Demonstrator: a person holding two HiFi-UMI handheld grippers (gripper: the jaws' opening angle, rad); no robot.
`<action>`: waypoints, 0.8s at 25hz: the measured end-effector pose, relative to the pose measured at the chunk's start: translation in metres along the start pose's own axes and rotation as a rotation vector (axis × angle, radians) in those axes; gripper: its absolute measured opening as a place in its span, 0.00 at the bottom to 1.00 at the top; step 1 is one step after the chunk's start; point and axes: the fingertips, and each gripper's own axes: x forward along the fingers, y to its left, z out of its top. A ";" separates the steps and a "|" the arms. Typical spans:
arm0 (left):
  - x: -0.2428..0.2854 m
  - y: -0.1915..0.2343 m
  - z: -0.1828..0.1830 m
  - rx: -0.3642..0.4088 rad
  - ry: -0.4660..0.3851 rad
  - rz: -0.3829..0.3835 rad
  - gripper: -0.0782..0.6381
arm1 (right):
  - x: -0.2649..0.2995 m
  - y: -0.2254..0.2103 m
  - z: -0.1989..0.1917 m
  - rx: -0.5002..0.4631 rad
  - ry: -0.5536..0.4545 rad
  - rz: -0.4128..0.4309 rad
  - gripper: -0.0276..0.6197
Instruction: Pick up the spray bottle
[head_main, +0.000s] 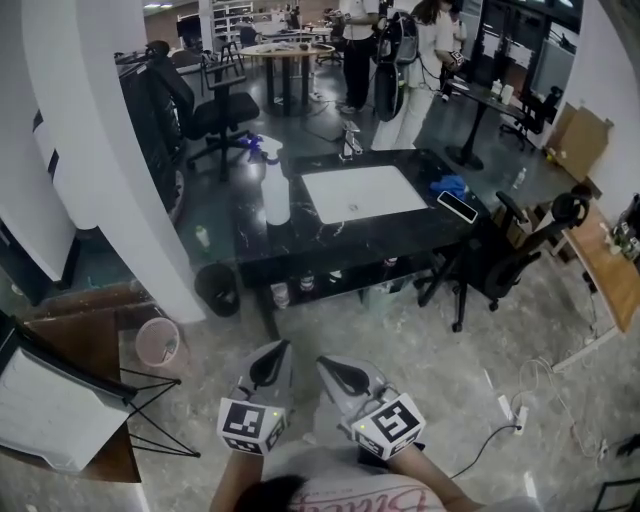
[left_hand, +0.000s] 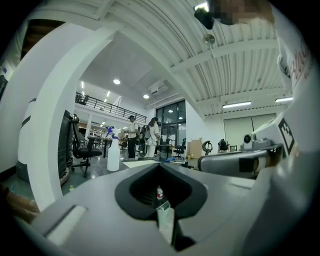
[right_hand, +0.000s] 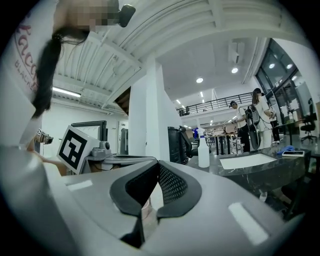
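Note:
The spray bottle (head_main: 275, 192) is white with a blue trigger head and stands upright on the left part of the black marble table (head_main: 400, 232). It also shows far off in the left gripper view as a small spray bottle (left_hand: 113, 154), and in the right gripper view as a spray bottle (right_hand: 203, 153). My left gripper (head_main: 274, 350) and right gripper (head_main: 328, 364) are side by side low in the head view, well short of the table and pointing level toward it. Both have their jaws together with nothing between them.
A white mat (head_main: 362, 192), a blue cloth (head_main: 450, 185) and a phone (head_main: 457, 206) lie on the table. A black office chair (head_main: 495, 265) stands at its right, a black bin (head_main: 217, 289) and a pink bin (head_main: 158, 342) at its left by a white pillar (head_main: 110, 150). People stand at the back.

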 end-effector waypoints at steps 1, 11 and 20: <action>0.004 0.003 0.000 -0.001 0.000 0.000 0.11 | 0.004 -0.004 -0.001 0.009 0.001 -0.005 0.05; 0.065 0.051 0.000 0.010 0.006 0.014 0.11 | 0.060 -0.053 -0.001 0.021 0.014 0.014 0.05; 0.152 0.102 0.006 -0.013 -0.001 0.016 0.33 | 0.124 -0.120 0.009 0.034 0.027 0.053 0.05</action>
